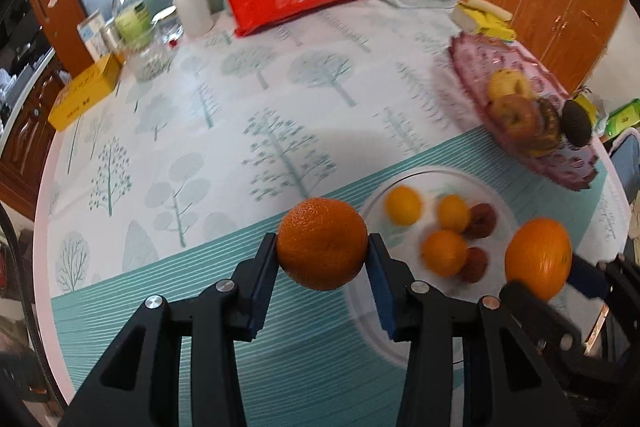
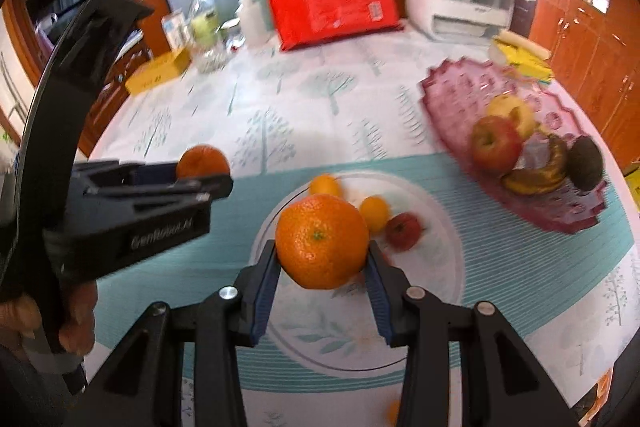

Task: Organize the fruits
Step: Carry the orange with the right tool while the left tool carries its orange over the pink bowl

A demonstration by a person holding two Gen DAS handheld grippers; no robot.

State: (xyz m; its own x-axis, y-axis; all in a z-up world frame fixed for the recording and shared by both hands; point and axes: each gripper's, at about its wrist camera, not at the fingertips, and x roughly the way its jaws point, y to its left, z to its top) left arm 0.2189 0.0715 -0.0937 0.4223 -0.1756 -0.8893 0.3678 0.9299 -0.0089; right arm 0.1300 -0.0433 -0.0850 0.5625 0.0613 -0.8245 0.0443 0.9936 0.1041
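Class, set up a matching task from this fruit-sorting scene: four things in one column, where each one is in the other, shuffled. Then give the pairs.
Things:
1. darker orange
2. red apple
3. brighter orange
4. small red fruit

Places:
A. on the white plate
B. in the left claw
C. on the purple tray
D. in the right claw

Pairs: 1-B, 2-C, 3-D, 4-A

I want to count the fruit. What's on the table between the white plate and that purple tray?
Nothing: only bare tablecloth separates the white plate from the purple tray, seen in the right wrist view.
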